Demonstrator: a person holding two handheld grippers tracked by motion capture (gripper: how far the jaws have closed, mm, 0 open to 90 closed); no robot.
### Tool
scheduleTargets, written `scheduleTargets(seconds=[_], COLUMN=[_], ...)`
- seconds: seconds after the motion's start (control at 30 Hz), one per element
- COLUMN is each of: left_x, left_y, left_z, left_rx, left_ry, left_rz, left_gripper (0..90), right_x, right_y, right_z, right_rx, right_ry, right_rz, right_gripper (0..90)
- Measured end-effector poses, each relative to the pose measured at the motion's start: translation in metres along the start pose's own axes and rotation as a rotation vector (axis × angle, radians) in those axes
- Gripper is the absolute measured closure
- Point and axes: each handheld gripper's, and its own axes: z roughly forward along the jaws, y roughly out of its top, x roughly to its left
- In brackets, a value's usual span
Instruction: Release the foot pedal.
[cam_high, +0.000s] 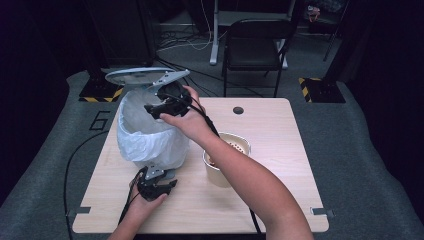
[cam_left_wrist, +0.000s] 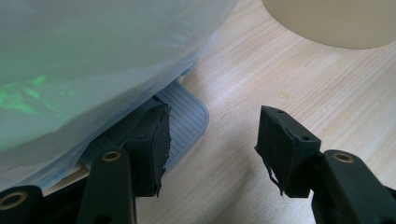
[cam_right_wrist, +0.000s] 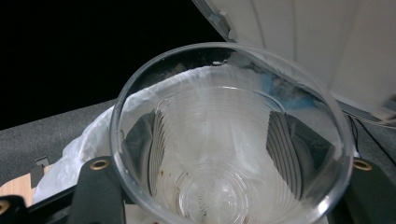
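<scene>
Only one readable mark: a large dark numeral "6" (cam_high: 101, 121) is sitting on the grey carpeted floor (cam_high: 45, 165), just off the far-left corner of the light wooden table (cam_high: 280, 165) in the high view. Nothing else is reading as text. The yellow-and-black hazard striping (cam_high: 100, 95) on the dark stand bases at the far left and far right is showing as a warning pattern, no letters. There is something embossed at the bottom of the clear ribbed plastic cup (cam_right_wrist: 219, 186) in the right gripper view, but it is coming out too blurred to read.
</scene>
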Motion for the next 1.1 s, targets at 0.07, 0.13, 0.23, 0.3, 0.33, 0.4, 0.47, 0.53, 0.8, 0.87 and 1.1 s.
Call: scheduleTargets(seconds=[0.07, 0.13, 0.23, 0.3, 0.33, 0.4, 0.47, 0.53, 0.8, 0.87, 1.1], left_x=[0.000, 0.000, 0.000, 0.001, 0.001, 0.000, 0.001, 0.001, 0.002, 0.002, 0.008], left_y=[0.000, 0.000, 0.000, 0.000, 0.000, 0.000, 0.000, 0.000, 0.000, 0.000, 0.000], left_z=[0.000, 0.000, 0.000, 0.000, 0.000, 0.000, 0.000, 0.000, 0.000, 0.000, -0.004], left_rx=[-0.001, -0.002, -0.002, 0.001, 0.001, -0.002, -0.005, -0.003, -0.012, -0.010, -0.029], left_ry=[-0.001, 0.000, 0.001, -0.005, -0.004, 0.002, -0.003, -0.011, -0.010, -0.012, -0.061], left_rz=[0.002, 0.008, -0.001, 0.003, 0.004, -0.011, 0.003, -0.010, -0.048, -0.041, -0.090], left_gripper=[44.2, 44.2, 44.1, 44.1, 44.1, 44.1, 44.1, 44.1, 43.9, 43.8, 41.3], right_x=[0.002, 0.003, 0.004, 0.006, 0.007, 0.008, 0.010, 0.012, 0.011, 0.011, 0.002], right_y=[0.001, 0.001, 0.002, 0.002, 0.002, 0.001, 0.001, 0.000, -0.012, -0.017, -0.045], right_z=[0.005, 0.010, 0.018, 0.024, 0.027, 0.030, 0.034, 0.038, 0.028, 0.018, -0.040], right_rx=[0.006, 0.009, 0.008, 0.013, 0.013, 0.008, -0.018, -0.012, 0.010, 0.024, 0.023], right_ry=[0.003, 0.006, 0.002, -0.006, -0.015, -0.048, -0.097, -0.108, -0.079, -0.074, -0.084], right_rz=[0.003, 0.007, 0.023, 0.031, 0.041, 0.040, 0.065, 0.115, 0.139, 0.131, 0.116], right_gripper=[36.7, 36.7, 36.9, 36.8, 36.0, 31.7, 22.6, 12.8, 6.1, 6.4, 8.7])
